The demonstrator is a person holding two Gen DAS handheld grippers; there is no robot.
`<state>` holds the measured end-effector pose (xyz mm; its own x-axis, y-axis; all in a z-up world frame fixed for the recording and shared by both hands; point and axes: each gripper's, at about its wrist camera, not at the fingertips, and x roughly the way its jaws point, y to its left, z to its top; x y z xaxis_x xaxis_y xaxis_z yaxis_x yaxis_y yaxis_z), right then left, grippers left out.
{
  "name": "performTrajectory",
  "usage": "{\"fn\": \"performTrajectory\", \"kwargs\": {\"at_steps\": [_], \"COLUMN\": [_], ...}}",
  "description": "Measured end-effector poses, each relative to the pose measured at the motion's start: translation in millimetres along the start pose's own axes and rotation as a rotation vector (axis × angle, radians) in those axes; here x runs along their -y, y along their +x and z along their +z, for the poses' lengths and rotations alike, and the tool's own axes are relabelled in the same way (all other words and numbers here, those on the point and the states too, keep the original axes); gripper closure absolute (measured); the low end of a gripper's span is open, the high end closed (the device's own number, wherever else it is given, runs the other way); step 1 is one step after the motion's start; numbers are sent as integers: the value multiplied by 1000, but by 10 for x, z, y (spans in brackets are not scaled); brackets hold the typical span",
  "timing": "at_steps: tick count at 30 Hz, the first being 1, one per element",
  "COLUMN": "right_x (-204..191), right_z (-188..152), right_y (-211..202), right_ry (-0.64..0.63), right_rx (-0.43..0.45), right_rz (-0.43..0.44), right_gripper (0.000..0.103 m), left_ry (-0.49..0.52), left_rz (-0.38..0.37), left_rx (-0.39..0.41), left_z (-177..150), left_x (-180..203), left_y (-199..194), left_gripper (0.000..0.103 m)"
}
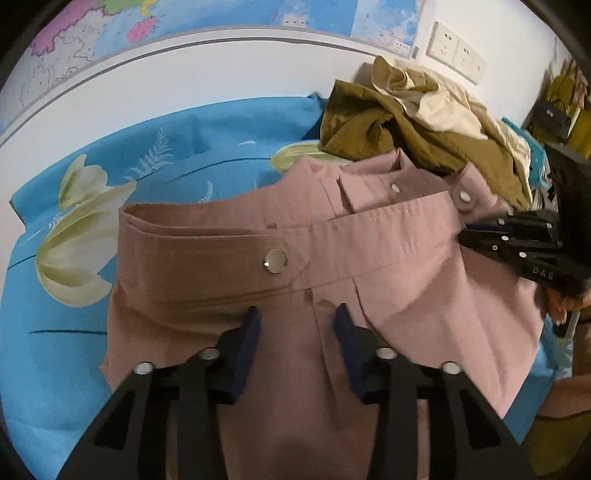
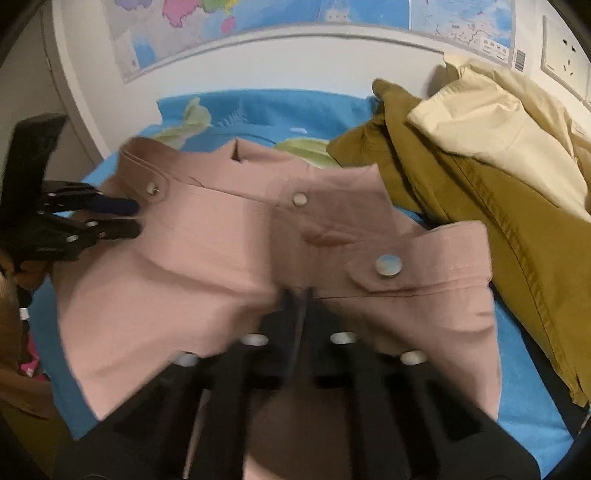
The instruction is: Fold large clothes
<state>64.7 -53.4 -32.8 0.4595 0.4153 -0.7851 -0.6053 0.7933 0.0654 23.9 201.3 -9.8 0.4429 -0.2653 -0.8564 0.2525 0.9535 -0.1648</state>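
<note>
Pink garment (image 1: 229,295) with silver snap buttons (image 1: 275,260) lies bunched on the blue floral bedsheet (image 1: 55,350), taking the middle of both views. Landmark is this pink garment; all places are given against it.

Left gripper (image 1: 297,321) sits over the near part of the pink garment, just below the buttoned band. Its blue-padded fingers (image 1: 246,343) are spread wide, pink cloth shows in the gap, nothing pinched. In the right wrist view the same left gripper (image 2: 131,218) comes in at the garment's left edge, tips beside the snap there and still apart.

Right gripper (image 2: 297,295) is at the near edge of the pink garment, right under a buttoned tab. Fingers are pressed together with pink fabric bunched around the tips, so it pinches the garment; this view is motion blurred. From the left wrist view the right gripper (image 1: 476,232) reaches the garment's right edge, fingers close together at the cloth.

Behind and to the right of the pink garment lies an olive jacket (image 2: 498,229) with a cream garment (image 2: 491,122) piled on top, touching the pink garment's far right corner. Past the garment's far side stands a white wall with a map poster (image 2: 258,14) and a wall socket plate (image 1: 456,50) up right
</note>
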Motion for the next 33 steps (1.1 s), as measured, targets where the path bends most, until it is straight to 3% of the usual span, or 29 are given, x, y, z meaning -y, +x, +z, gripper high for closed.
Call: {"fn": "performTrajectory", "kwargs": {"at_steps": [4,8,9,11,15,17,21,22,23,25,29,33], "right_x": [45,52,68,110,180,206,243,234,234,250,287,452], "right_z": [163,439,508,573,499,451,440,440,442,416,367,233], "right_y": [-323,-542,-464,-238,238,352,269,233,177,19,-203,-329], "right_ry": [38,23,20,30,28,33,44,42,39,35,20,46], "right_rx": [114,251,236,184,40,7,20,29,38,66,109,94], "right_rz": [30,-67,-78,-76,-82,-82,-80,-79,-78,-84,-101,-132], "right_gripper": [101,101,101,101,97,93,82,75,67,36,33,31], "left_ry": [-29,-58,-67,-88,-104,-97,-46,-43,-45,-59,-113,-126], "left_rz": [3,23,27,52,93,93,126,126,135,159,120,102], "left_rx": [53,142,156,173,138,113,90,68,50,17,-1,18], "left_z": [110,211,229,246,219,180,121,125,132,143,183,211], "left_x": [-61,-153,-178,-246,-374,-398,-426,-450,-472,-537,-682,-706], "left_y": [-106,-302,-333,-363,-295,-268,-232,-180,-126,-16,76,75], "left_gripper": [71,68,67,54,43,24,15,15,15,21,47,64]}}
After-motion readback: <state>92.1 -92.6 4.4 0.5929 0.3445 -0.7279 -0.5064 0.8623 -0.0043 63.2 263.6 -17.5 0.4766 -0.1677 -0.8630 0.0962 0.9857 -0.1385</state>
